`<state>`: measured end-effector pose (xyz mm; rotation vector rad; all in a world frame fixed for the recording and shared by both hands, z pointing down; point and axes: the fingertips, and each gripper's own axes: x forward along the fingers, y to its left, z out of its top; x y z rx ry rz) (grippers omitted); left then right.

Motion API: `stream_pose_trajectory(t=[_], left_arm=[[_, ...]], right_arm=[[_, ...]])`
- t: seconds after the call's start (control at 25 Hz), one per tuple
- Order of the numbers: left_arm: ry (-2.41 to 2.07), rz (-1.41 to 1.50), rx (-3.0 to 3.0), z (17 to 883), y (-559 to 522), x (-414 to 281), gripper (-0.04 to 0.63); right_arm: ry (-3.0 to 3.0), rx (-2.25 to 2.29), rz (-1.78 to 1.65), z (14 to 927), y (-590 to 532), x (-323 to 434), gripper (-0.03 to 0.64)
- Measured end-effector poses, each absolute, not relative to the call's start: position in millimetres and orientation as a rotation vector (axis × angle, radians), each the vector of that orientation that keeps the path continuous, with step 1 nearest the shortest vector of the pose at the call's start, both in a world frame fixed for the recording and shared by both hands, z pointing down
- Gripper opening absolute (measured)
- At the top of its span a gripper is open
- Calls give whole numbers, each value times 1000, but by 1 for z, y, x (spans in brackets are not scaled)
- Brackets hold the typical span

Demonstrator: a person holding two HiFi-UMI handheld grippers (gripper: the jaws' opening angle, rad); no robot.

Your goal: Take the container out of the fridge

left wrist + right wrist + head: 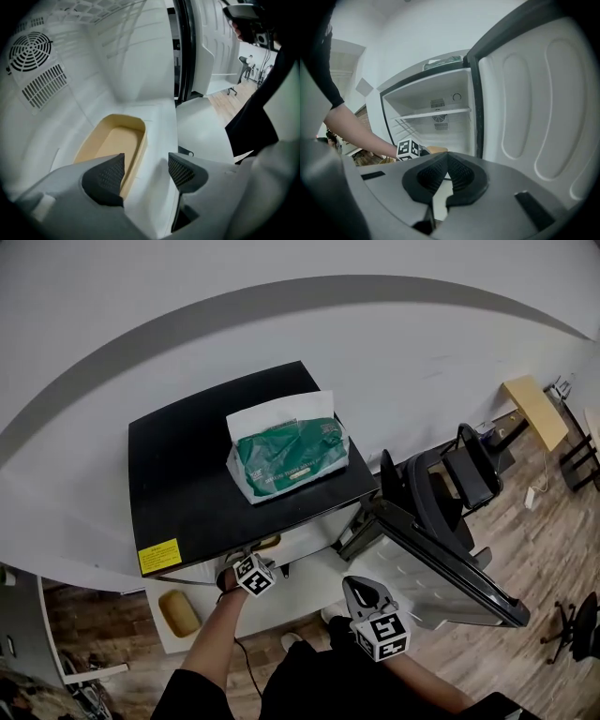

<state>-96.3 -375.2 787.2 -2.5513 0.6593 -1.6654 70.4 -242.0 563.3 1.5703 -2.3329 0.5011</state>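
An empty tan container [110,143] lies on the white floor of the open fridge [117,65]. My left gripper [146,171] is inside the fridge, open, its left finger [108,177] over the container's near right corner, and the container's right wall runs into the gap beside it. In the head view the left gripper [247,570] reaches under the fridge's black top [187,474], where a sliver of the container [268,542] shows. My right gripper [356,585] hangs outside in front of the fridge, shut and empty. The right gripper view has the right gripper [446,164] facing the fridge's shelves.
The fridge door [441,559] stands open to the right. A green tissue pack [289,456] lies on the fridge top. A second tan object [178,612] sits on a white surface at lower left. A black office chair [459,479] stands behind the door on wooden floor.
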Motion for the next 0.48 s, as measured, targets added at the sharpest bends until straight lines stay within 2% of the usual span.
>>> stream_pose_trajectory(t=[0.28,0.4,0.48], left_arm=[[578,-1683,-2503,792,-378,-90,284],[587,-1684,-2498,790,-382,-91,241],[583,-1692,-2497,789,-383,-92,180]], right_arm=[[-2305,1601,510,568,-237,81,0],[-2292,1631,531,570,-236,89,0],[-2274,1665,549,572,-235,98,0]])
